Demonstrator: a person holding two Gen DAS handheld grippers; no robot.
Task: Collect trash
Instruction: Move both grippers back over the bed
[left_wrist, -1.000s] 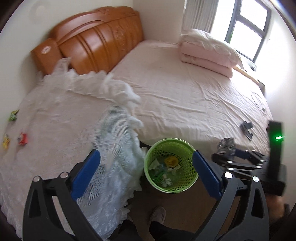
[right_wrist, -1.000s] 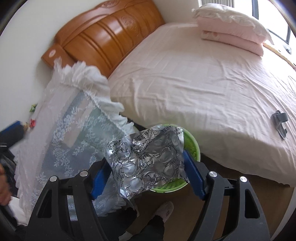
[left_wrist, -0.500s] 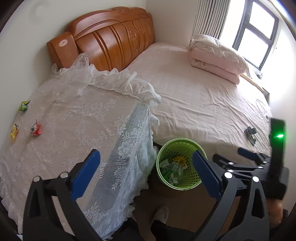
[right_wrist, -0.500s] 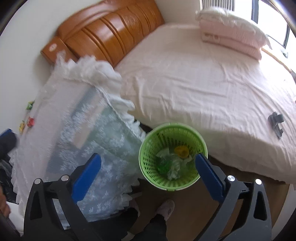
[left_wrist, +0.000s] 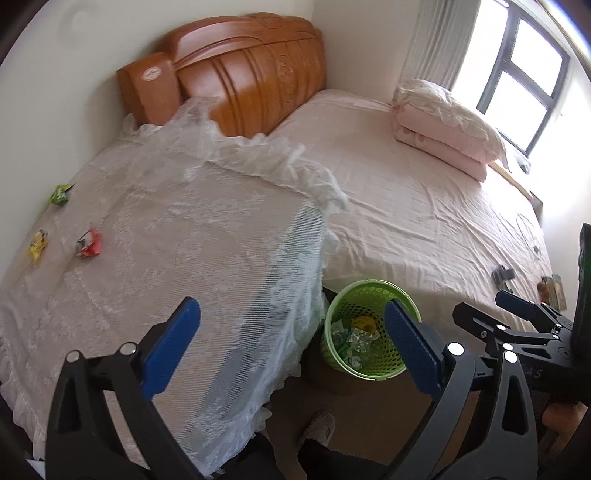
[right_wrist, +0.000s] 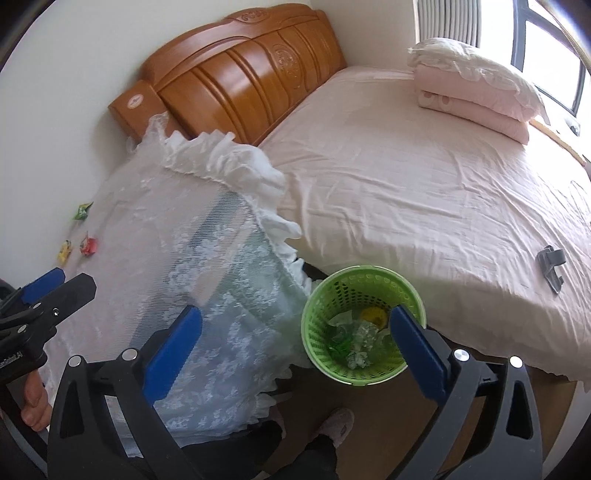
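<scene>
Your right gripper has just opened, dropping the silver blister pack into the green mesh bin; both grippers' fingers gape empty, candy wrappers remain.

The headboard is glossy, carved orange-brown wood. White lace cloth, sheer and frilled at the edge, drapes the tabletop. The bed sheet is matt pink cloth, lightly creased. The bin is perforated green plastic, holding crinkled shiny wrappers. The floor is smooth brown wood.
</scene>
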